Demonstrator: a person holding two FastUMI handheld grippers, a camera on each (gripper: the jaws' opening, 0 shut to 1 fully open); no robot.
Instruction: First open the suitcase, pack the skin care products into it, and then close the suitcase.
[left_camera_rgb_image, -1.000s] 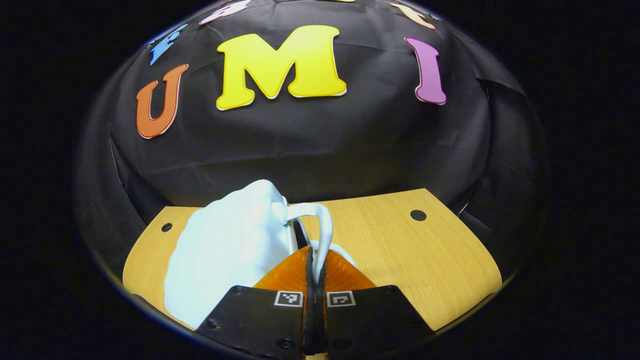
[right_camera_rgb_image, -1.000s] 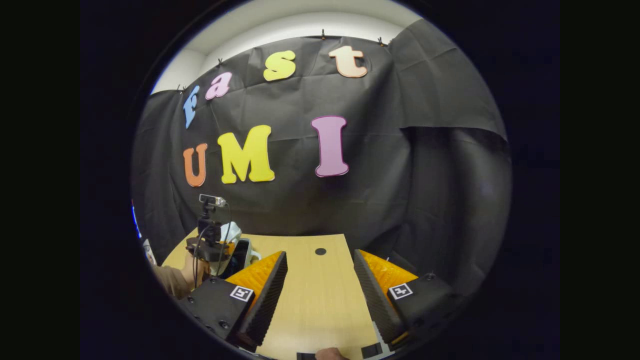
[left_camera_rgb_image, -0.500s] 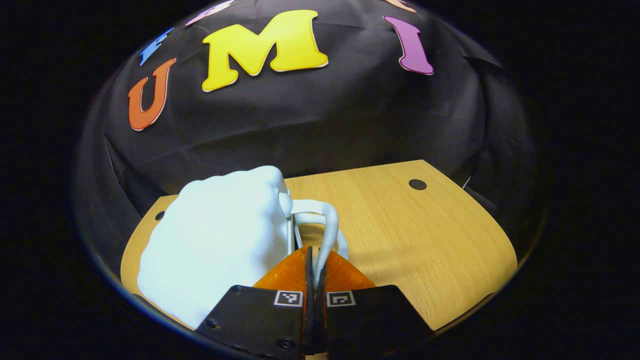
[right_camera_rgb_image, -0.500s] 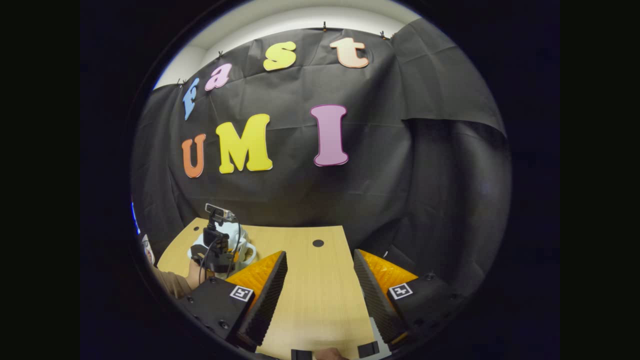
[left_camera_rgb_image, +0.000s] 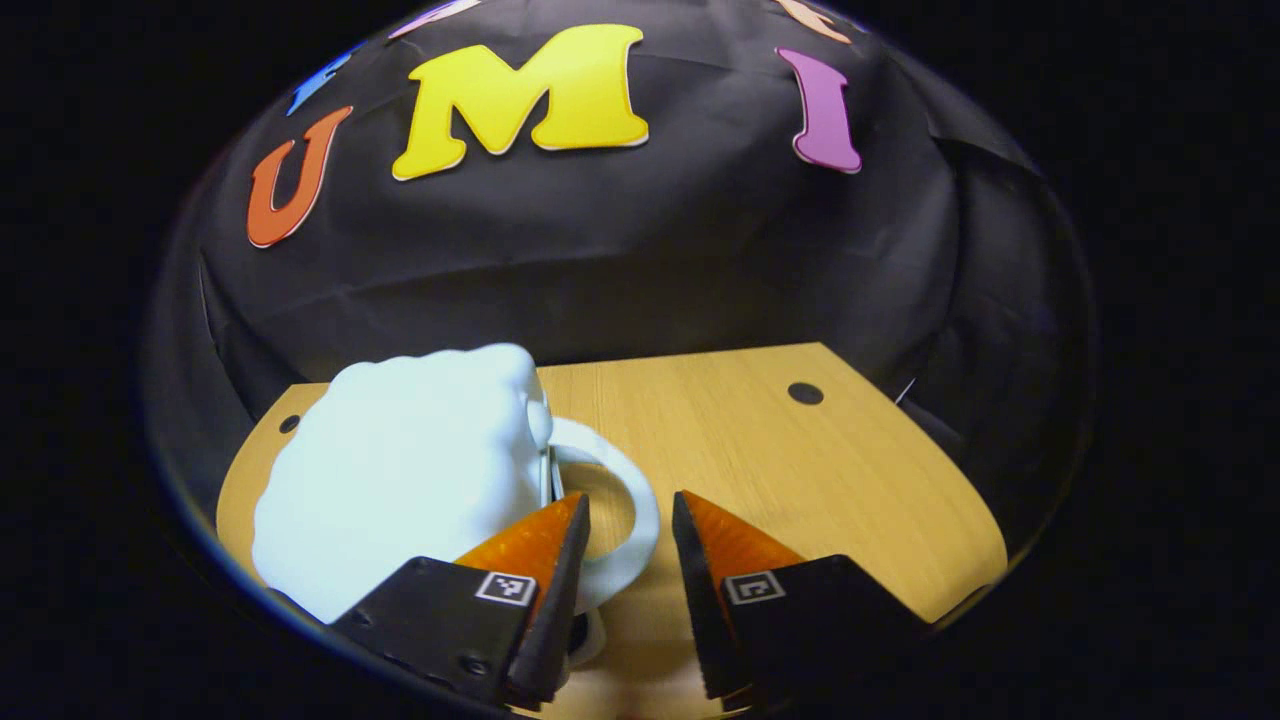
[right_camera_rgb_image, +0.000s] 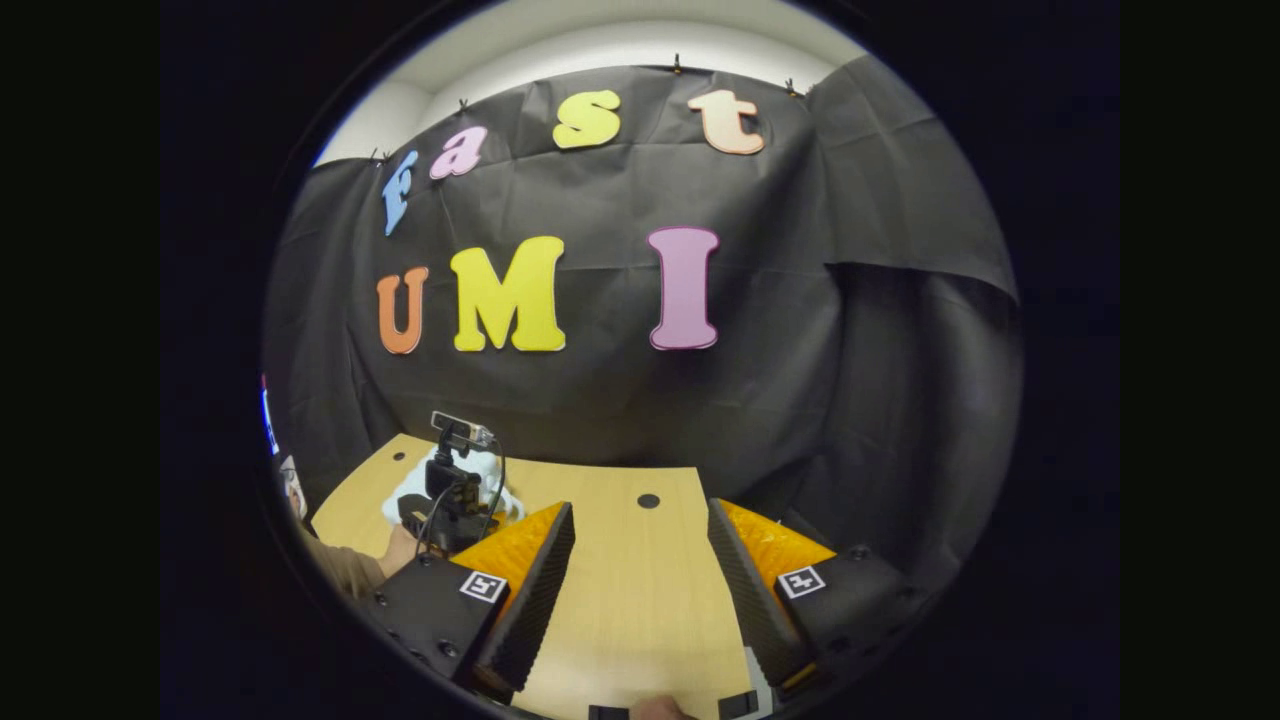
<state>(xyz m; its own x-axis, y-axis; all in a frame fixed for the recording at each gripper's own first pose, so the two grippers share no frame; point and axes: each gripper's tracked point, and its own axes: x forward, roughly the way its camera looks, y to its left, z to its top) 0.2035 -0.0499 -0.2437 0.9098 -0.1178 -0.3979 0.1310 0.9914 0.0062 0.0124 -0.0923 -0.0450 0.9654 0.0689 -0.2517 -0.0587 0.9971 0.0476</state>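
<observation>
Right gripper view, wooden table, black cloth wall.

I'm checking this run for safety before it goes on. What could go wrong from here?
1. The left gripper is open with the white handle between its fingers, touching neither as far as I can tell. Pulling straight back might snag the loop and drag the suitcase.
2. The suitcase sits near the table's left edge, so a tug or bump could tip it off.
3. The right gripper is open over bare table, too far off to steady anything.
</observation>
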